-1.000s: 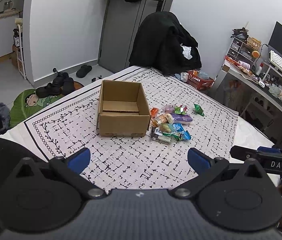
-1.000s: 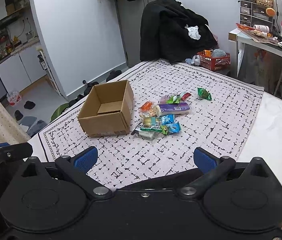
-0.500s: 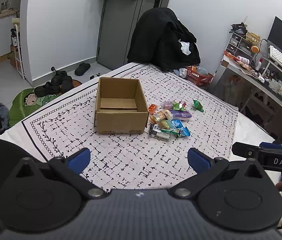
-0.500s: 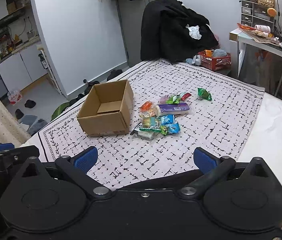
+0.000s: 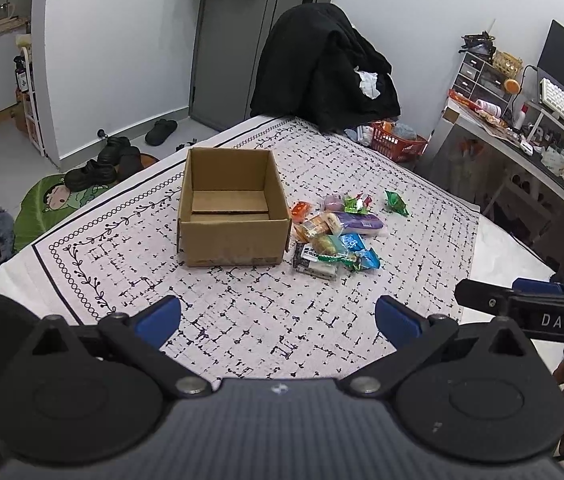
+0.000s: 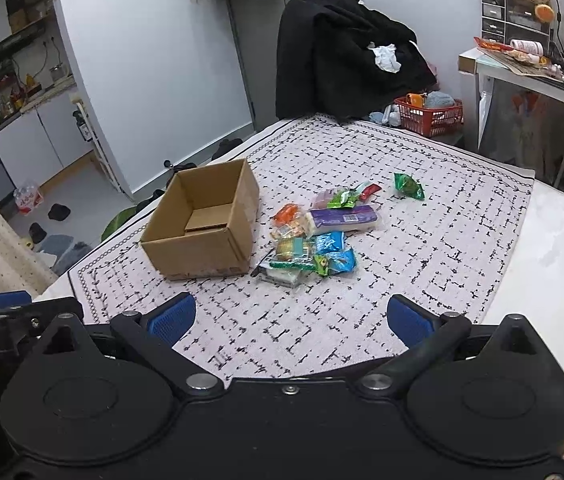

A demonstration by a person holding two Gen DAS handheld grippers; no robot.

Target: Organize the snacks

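Note:
An open cardboard box (image 5: 232,216) (image 6: 206,224) sits on the patterned cloth (image 5: 242,320) (image 6: 421,248), with only a cardboard flap showing inside. Right of it lies a pile of snack packets (image 5: 335,236) (image 6: 313,236): a purple pack (image 6: 343,217), blue packets (image 6: 333,250), an orange one (image 6: 286,214). A green packet (image 5: 397,202) (image 6: 409,186) lies apart, farther right. My left gripper (image 5: 278,318) is open, held above the cloth's near edge, well short of the box. My right gripper (image 6: 289,318) is open too, nothing between its blue pads, near side of the pile.
A chair draped with black clothes (image 5: 321,68) stands beyond the far edge. A red basket (image 6: 429,114) sits on the floor by it. A cluttered desk (image 5: 521,136) is at the right. Shoes and a green mat (image 5: 58,200) lie on the floor at left.
Both grippers have edged slightly; the box and snacks sit a little lower and closer in the left wrist view. Nothing on the cloth has moved, and both grippers stayed open.

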